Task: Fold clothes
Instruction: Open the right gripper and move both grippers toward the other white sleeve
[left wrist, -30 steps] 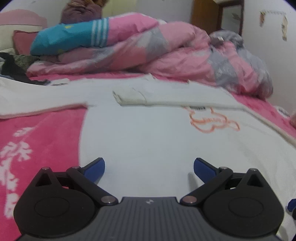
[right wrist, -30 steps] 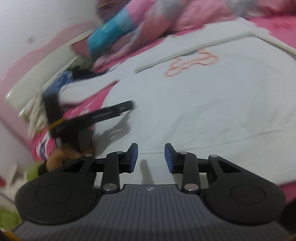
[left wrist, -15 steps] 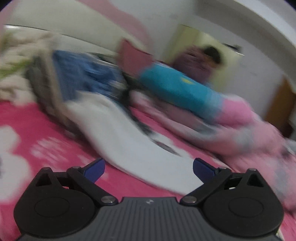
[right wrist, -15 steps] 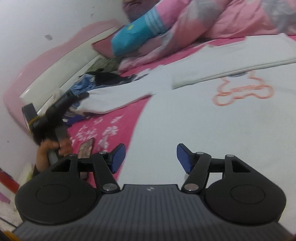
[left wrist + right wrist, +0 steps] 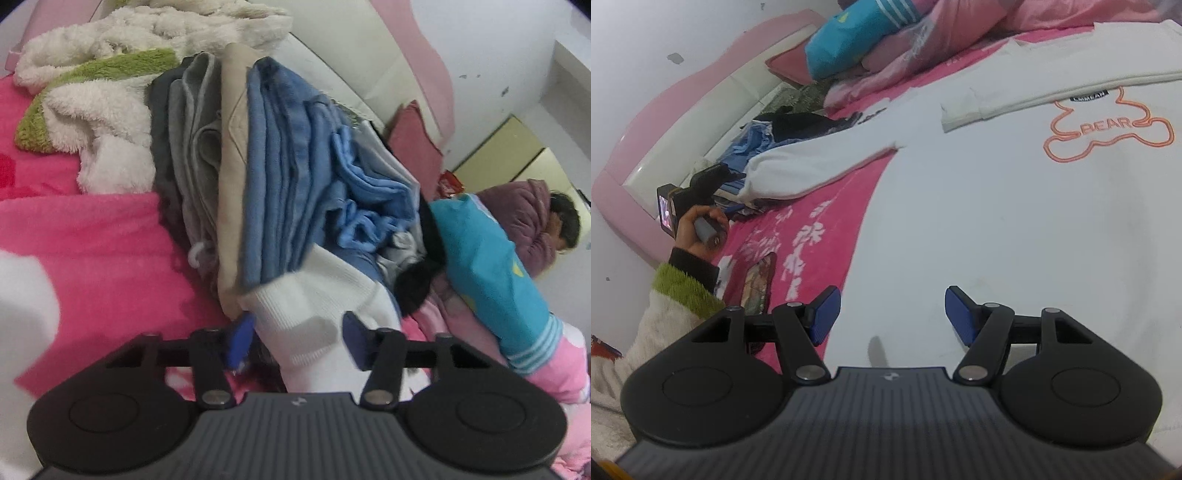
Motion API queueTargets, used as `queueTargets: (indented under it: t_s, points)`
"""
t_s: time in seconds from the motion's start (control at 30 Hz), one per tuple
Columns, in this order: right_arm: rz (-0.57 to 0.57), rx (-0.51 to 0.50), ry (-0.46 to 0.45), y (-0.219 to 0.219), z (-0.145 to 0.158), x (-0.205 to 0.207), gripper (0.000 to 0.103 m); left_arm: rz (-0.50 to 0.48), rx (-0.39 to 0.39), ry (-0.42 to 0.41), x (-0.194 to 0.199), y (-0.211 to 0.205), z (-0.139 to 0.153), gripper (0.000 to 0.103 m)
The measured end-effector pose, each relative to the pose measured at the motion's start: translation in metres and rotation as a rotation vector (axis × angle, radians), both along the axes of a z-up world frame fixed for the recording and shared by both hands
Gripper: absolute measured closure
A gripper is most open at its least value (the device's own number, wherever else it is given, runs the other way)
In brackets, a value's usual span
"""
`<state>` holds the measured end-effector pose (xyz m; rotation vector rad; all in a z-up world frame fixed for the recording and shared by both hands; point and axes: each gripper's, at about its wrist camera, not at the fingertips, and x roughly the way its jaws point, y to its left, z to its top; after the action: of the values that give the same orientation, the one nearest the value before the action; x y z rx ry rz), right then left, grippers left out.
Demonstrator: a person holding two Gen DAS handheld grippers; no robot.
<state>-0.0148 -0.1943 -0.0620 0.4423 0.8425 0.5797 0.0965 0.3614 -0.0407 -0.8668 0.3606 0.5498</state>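
Swung away from the sweatshirt body, my left claw (image 5: pixel 295 341) has been closing around the white sleeve cuff (image 5: pixel 314 306) between its jaws, not yet pinching it. I'd grip the ribbing fully before carrying it inward over the sweatshirt (image 5: pixel 997 221), beneath my open right claw (image 5: pixel 892 314).

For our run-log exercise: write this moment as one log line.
task: fold clothes | left tongs: closing around white sleeve cuff | right tongs: open, empty, over white sweatshirt | one sleeve folded
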Motion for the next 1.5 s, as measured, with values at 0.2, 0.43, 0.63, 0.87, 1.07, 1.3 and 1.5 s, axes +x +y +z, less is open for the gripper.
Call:
queueTargets:
  t_s: [0.2, 0.43, 0.63, 0.87, 1.07, 1.3, 1.5]
  points:
    - [-0.001, 0.005, 0.024, 0.001, -0.008, 0.005, 0.040, 0.003, 0.082, -0.014, -0.004, -0.010, 0.006, 0.097]
    - [-0.032, 0.031, 0.020, -0.010, -0.010, 0.000, 0.040, -0.223, 0.290, -0.156, -0.025, -0.103, 0.057, 0.098]
    - [-0.102, 0.060, 0.001, -0.037, -0.009, -0.015, 0.040, -0.747, 0.439, -0.217, -0.032, -0.261, 0.070, 0.097]
    - [-0.259, 0.102, -0.005, -0.085, -0.016, -0.040, 0.037, -1.122, 0.404, -0.006, -0.040, -0.377, -0.027, 0.056]
    - [-0.320, 0.238, 0.028, -0.117, -0.027, -0.036, 0.037, -1.033, 0.373, 0.022, -0.057, -0.357, -0.050, 0.037]
    - [-0.274, 0.453, 0.132, -0.093, -0.031, 0.040, 0.037, -1.011, 0.362, -0.002, -0.052, -0.345, -0.057, 0.034]
    - [-0.289, 0.638, 0.411, -0.065, -0.058, 0.103, 0.037, -1.017, 0.295, -0.053, -0.055, -0.337, -0.062, 0.031]
